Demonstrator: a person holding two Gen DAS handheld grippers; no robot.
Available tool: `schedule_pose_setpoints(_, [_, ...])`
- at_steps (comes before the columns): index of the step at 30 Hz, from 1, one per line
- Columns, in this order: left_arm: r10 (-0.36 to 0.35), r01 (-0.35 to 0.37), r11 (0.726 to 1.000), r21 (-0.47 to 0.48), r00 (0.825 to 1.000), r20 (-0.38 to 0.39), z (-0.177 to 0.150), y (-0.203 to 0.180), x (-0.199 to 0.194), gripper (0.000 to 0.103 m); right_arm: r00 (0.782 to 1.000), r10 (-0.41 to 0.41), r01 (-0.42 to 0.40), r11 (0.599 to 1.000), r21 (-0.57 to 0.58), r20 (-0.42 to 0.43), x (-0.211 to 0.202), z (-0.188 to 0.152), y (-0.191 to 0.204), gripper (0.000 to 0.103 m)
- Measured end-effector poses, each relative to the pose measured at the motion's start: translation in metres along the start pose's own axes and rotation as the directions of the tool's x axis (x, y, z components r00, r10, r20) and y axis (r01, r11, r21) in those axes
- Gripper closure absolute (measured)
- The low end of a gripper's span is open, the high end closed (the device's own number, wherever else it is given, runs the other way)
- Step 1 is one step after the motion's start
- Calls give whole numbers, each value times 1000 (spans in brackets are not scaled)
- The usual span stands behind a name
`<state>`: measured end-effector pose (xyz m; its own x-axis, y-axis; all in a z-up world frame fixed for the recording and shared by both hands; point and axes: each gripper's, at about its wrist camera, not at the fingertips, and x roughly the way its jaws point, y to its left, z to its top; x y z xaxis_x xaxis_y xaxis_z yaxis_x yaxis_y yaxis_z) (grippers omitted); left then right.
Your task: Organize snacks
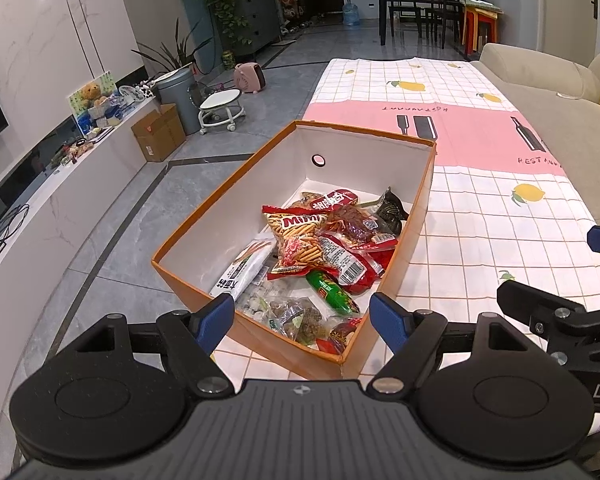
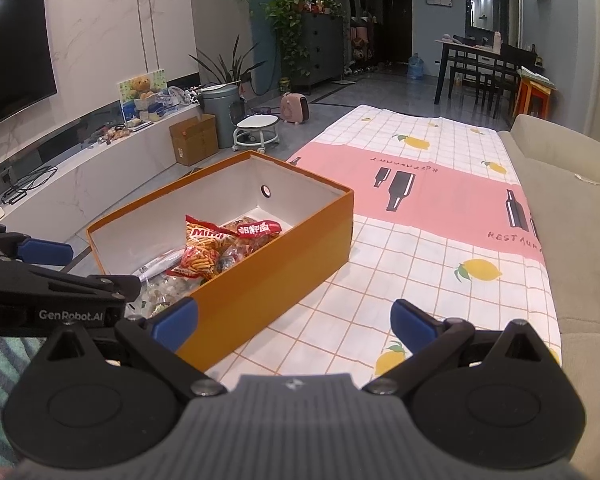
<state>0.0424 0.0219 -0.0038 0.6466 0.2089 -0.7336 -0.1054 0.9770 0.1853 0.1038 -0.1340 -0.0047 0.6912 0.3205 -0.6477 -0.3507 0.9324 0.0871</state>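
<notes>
The snack packets (image 1: 320, 248) lie heaped in the orange box (image 1: 204, 216) on the bench (image 1: 480, 216), light, crinkly and slippery, probably best pinched at a sealed edge, while the left tool (image 1: 302, 316) and right tool (image 2: 294, 320) both hang spread and empty

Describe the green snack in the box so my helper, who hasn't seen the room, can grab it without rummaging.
Find the orange box on the lemon-print tablecloth; the snacks are piled at the end nearest the grippers. There, by the right-hand wall, lies the green sausage-shaped packet, just below the red "Mimi" stick-snack bag. It is the only bright green wrapper, with a small red label, among red, white and clear ones.
</notes>
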Motion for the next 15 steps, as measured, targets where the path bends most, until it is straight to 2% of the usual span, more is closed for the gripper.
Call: schedule_pose_setpoints(15, [21, -21, 1000, 11, 1000, 8, 1, 0, -3, 13, 1000, 0, 0, 1000, 3, -7, 1, 0, -1, 4])
